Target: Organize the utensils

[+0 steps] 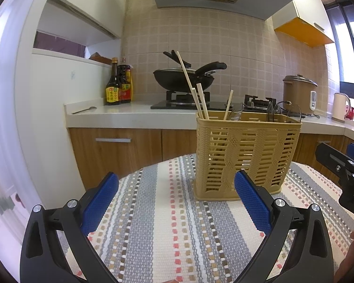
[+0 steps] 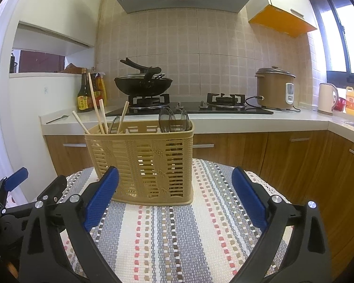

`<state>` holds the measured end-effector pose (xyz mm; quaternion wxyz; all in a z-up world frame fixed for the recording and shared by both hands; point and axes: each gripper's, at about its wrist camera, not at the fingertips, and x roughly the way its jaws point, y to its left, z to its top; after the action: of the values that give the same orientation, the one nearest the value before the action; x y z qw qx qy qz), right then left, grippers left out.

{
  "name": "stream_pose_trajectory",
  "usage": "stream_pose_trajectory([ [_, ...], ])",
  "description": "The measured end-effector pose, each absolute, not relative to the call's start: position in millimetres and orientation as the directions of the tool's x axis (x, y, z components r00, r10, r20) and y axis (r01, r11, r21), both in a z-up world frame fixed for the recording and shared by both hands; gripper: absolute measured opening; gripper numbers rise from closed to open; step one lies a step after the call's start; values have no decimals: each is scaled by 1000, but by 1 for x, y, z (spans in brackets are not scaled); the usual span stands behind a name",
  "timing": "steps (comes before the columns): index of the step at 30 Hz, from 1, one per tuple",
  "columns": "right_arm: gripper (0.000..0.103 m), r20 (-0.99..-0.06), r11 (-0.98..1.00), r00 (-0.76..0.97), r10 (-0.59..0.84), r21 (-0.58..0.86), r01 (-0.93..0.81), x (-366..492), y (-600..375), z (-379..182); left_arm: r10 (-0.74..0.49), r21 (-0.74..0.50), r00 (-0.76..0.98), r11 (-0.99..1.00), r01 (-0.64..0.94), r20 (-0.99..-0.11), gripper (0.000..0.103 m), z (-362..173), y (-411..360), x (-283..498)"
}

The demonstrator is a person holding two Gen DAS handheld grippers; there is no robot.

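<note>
Both jaws wide apart, one basket (image 2: 141, 160), four chopsticks (image 2: 101, 115)

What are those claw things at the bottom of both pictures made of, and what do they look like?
Each is a two-finger tool. The left gripper and right gripper look alike: glossy black, curved, frame-like arms with cut-out openings and round silver bolt heads, ending in flat blue pads with a fine dotted grip texture. No cables or markings show on them.
</note>
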<state>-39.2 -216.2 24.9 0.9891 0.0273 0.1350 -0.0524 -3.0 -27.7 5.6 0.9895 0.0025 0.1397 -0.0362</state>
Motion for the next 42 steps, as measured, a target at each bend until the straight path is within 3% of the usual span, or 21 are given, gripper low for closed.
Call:
stream_pose_trajectory([
  [42,95,-281,995,956,-89,24,100,-37,-213,22,-70,2,955,997,73,-290,95,4,-30,-3],
])
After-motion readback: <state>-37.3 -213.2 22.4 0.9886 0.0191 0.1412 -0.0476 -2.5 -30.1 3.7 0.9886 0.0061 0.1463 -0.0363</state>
